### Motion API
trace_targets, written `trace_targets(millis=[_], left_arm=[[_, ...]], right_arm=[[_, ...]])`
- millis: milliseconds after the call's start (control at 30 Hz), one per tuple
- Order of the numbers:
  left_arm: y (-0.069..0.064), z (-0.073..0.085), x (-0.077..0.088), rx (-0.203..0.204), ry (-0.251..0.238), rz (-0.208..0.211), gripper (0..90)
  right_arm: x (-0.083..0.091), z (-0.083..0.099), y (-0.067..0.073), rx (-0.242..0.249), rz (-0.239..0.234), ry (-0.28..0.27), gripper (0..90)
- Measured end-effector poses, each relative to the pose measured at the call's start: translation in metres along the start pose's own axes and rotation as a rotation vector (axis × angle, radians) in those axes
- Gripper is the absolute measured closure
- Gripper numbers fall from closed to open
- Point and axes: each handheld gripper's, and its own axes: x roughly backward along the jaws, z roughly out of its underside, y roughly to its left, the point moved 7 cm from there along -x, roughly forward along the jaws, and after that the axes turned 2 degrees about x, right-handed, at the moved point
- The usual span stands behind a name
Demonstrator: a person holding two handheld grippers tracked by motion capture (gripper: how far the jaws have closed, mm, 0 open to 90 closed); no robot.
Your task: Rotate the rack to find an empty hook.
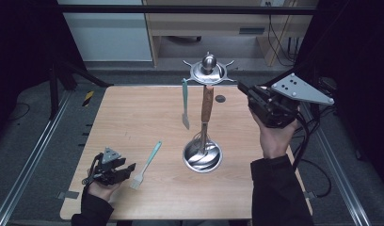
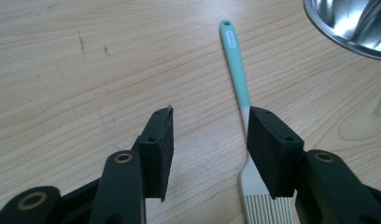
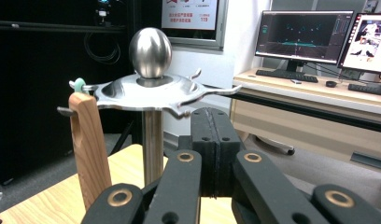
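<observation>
Left gripper [image 1: 126,168] low at the table's [image 1: 133,117] near left corner, jaws apart and nothing pinched. Teal-handled pastry brush [image 2: 237,79] flat on the wood just beside the right-hand pad — bristles cut off at the frame's bottom edge, contact with that pad hard to judge. Right gripper [image 1: 244,89] lifted near the steel utensil stand [image 1: 208,70], jaws pressed together, empty. Wooden-handled whisk [image 1: 206,106] hanging there — its wires half lost against the stand's shiny base. Teal spatula [image 1: 185,103] on another hook.
</observation>
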Motion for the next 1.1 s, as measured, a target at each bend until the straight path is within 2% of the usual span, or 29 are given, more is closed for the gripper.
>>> trace_targets(millis=[433,1100], left_arm=[[-0.001,0.0,-0.001,-0.007,0.008,-0.001,50.5],[-0.002,0.001,-0.002,-0.007,0.015,0.001,50.2]], right_arm=[[0.0,-0.002,0.004,0.026,-0.034,0.006,90.0],[0.004,-0.003,0.036,0.064,-0.12,-0.015,90.0]])
